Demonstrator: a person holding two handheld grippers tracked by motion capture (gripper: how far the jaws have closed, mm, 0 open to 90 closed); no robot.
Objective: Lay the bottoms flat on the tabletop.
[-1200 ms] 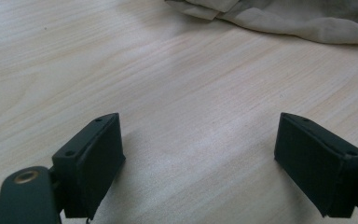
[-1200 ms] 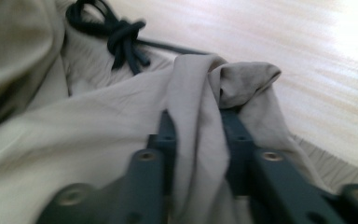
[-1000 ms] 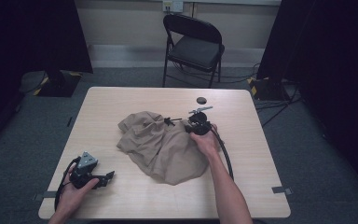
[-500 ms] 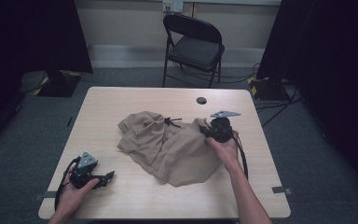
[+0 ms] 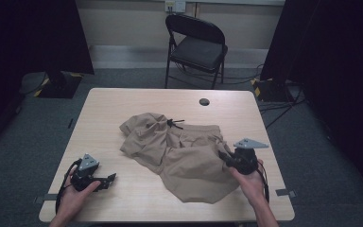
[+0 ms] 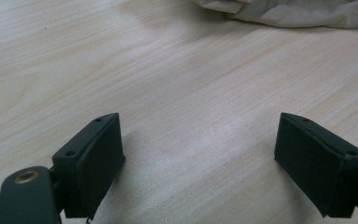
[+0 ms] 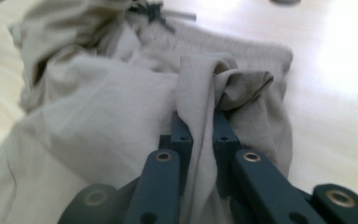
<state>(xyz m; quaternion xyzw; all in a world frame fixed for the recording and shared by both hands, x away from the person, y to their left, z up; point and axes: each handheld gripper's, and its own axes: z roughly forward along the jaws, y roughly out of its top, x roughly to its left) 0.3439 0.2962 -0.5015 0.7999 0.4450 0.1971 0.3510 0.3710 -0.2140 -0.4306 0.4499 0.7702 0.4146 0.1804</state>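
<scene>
Handling the khaki shorts (image 5: 179, 153) calls for treating them as light, limp fabric: they crumple, drape and trail behind any single hold rather than moving as one piece. They lie bunched near the middle of the desk (image 5: 137, 101), with the waistband and its dark drawstring (image 5: 174, 123) on the far side of the heap and a loose leg spread toward the person's edge.

The right gripper (image 5: 228, 158) sits at the right edge of the shorts, jaws clenched on a gathered fold of cloth; in the right gripper view the fabric (image 7: 200, 107) rises between the two pads and spills over them. Such a pinch looks secure, since thin cloth packs tightly, but a hem or the thicker waistband would likely give a firmer hold than a mid-panel fold.

The left gripper (image 5: 105, 180) rests on the desk well left of the shorts, jaws released with bare wood between them.

The desk is pale, smooth wood grain, so the cloth should slide easily. A small dark round fitting (image 5: 204, 101) sits beyond the shorts. Behind the desk stands a black folding chair (image 5: 196, 47) on grey carpet, with dark curtains at both sides.
</scene>
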